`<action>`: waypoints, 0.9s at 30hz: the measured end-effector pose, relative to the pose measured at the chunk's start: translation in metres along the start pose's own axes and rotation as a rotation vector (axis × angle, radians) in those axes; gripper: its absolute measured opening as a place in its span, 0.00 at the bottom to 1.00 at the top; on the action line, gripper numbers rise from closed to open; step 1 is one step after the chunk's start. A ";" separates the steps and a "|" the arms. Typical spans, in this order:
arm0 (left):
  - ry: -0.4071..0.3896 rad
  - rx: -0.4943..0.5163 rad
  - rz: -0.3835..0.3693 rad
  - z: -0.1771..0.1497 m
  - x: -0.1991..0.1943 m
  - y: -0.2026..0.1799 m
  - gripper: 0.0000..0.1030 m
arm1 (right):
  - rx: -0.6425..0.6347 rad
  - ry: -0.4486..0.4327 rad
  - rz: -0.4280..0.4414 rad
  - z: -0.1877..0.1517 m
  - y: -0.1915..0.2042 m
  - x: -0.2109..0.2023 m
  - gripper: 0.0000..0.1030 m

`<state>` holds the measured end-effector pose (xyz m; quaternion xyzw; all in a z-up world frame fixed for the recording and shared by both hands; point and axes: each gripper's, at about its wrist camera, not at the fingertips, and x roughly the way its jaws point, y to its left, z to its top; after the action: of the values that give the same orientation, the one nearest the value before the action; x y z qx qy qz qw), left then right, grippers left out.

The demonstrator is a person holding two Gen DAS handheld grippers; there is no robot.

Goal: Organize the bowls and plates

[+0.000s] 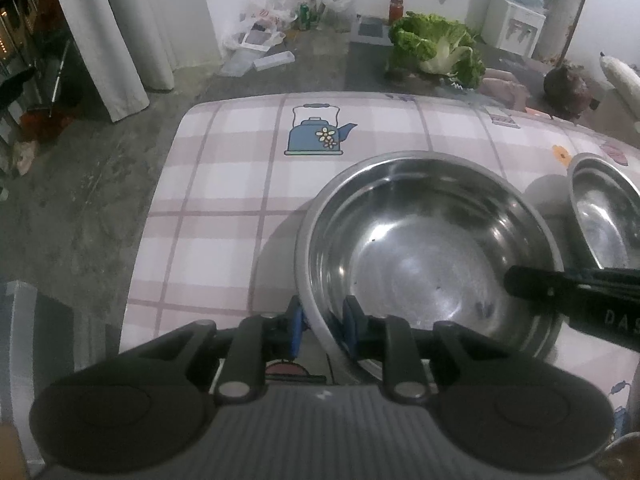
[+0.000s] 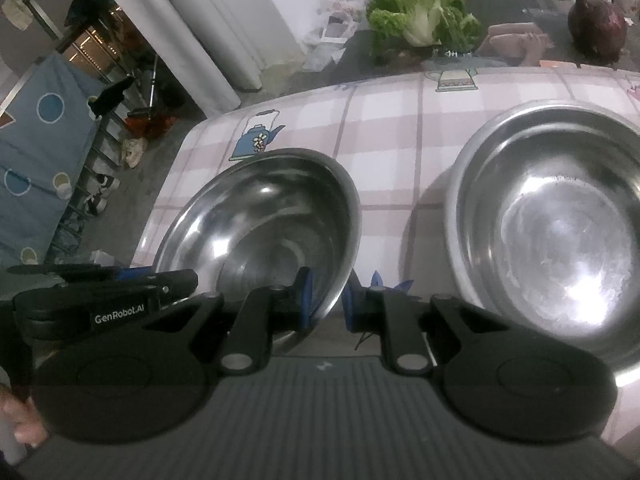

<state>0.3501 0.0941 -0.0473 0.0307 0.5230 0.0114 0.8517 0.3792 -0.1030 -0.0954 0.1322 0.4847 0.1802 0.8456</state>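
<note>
A large steel bowl (image 1: 432, 248) (image 2: 272, 216) stands on the table with the pink plaid cloth (image 1: 224, 200). My left gripper (image 1: 324, 320) straddles its near left rim, one blue pad outside and one inside, with a little slack showing, so it is open. My right gripper (image 2: 327, 300) is shut on the bowl's right rim; in the left wrist view it reaches in from the right (image 1: 516, 280). The bowl looks tilted in the right wrist view. A second steel bowl (image 1: 604, 216) (image 2: 560, 232) sits just to the right, apart from the first.
A green cabbage (image 2: 424, 20), a dark purple vegetable (image 2: 598, 28) and a red-lidded jar (image 1: 396, 8) lie beyond the table's far edge. The table's left edge drops to a concrete floor (image 1: 80, 200). White curtains (image 1: 120, 40) hang at the far left.
</note>
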 end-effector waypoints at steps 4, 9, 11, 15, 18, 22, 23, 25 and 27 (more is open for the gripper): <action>-0.015 0.006 0.007 0.000 -0.007 -0.001 0.21 | -0.001 -0.004 0.002 0.001 0.002 -0.004 0.15; -0.029 0.010 0.011 0.000 -0.017 -0.003 0.21 | -0.001 -0.016 0.007 0.002 0.004 -0.015 0.15; -0.037 0.013 0.013 0.000 -0.023 -0.004 0.21 | -0.003 -0.021 0.009 0.001 0.005 -0.021 0.15; -0.059 0.025 0.015 0.001 -0.039 -0.010 0.21 | -0.007 -0.039 0.013 0.001 0.006 -0.037 0.15; -0.083 0.037 0.014 0.003 -0.053 -0.018 0.21 | -0.006 -0.058 0.017 0.003 0.005 -0.052 0.15; -0.114 0.063 0.004 0.007 -0.072 -0.035 0.21 | -0.002 -0.092 0.016 0.005 -0.001 -0.080 0.15; -0.121 0.071 -0.001 0.009 -0.077 -0.041 0.21 | 0.000 -0.099 0.014 0.005 -0.004 -0.087 0.15; -0.133 0.088 -0.014 0.012 -0.083 -0.052 0.21 | 0.004 -0.116 0.007 0.007 -0.011 -0.101 0.15; -0.141 0.104 -0.032 0.017 -0.087 -0.067 0.21 | 0.008 -0.132 -0.006 0.008 -0.021 -0.115 0.15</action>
<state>0.3251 0.0223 0.0331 0.0670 0.4621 -0.0315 0.8837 0.3366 -0.1718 -0.0106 0.1457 0.4291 0.1666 0.8757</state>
